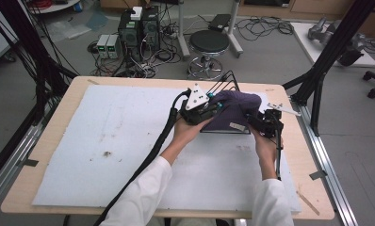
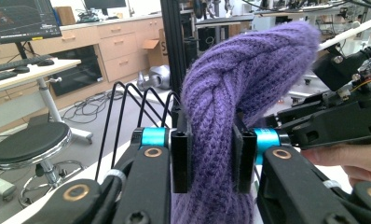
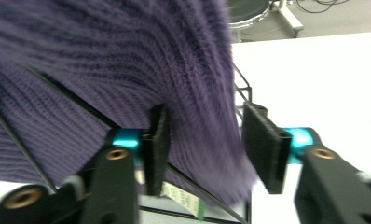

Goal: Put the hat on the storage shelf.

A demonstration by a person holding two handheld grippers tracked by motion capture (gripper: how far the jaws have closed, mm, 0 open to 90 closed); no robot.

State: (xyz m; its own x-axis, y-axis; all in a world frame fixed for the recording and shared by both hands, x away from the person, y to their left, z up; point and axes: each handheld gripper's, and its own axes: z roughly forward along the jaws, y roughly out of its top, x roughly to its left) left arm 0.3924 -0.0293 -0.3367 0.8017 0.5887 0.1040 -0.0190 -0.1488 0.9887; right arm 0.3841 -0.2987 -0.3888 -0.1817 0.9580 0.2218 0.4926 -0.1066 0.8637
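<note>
Purple knitted garment (image 1: 235, 109) draped over black wire rack (image 1: 225, 81), at far right of centre on the surface (image 1: 49, 141). Seen in left gripper view as a thick cabled fold (image 2: 230, 107) rising between the pads and arching over to the right; wire loops of the rack (image 2: 127, 107) upright just left of it. White label with green edge visible at the knit's lower hem in right gripper view (image 3: 181, 198).

Left gripper (image 1: 209, 107) at the garment's left end, fingers (image 2: 181, 161) closed on the knit fold, fabric pinched on both sides. Right gripper (image 1: 258, 123) at the garment's near right corner; fingers (image 3: 263, 144) parted, left pad against the knit, right pad standing clear of the fabric edge, nothing clamped. Rack wires (image 3: 58, 93) crossing in front of the knit in right gripper view.

White mat (image 1: 119, 141) covering most of the surface, marked with small dark stains left of centre. Both hands in white sleeves (image 1: 138, 197) entering from near edge. Round stool (image 1: 209, 44) and computer units (image 1: 138, 28) on the floor beyond far edge.
</note>
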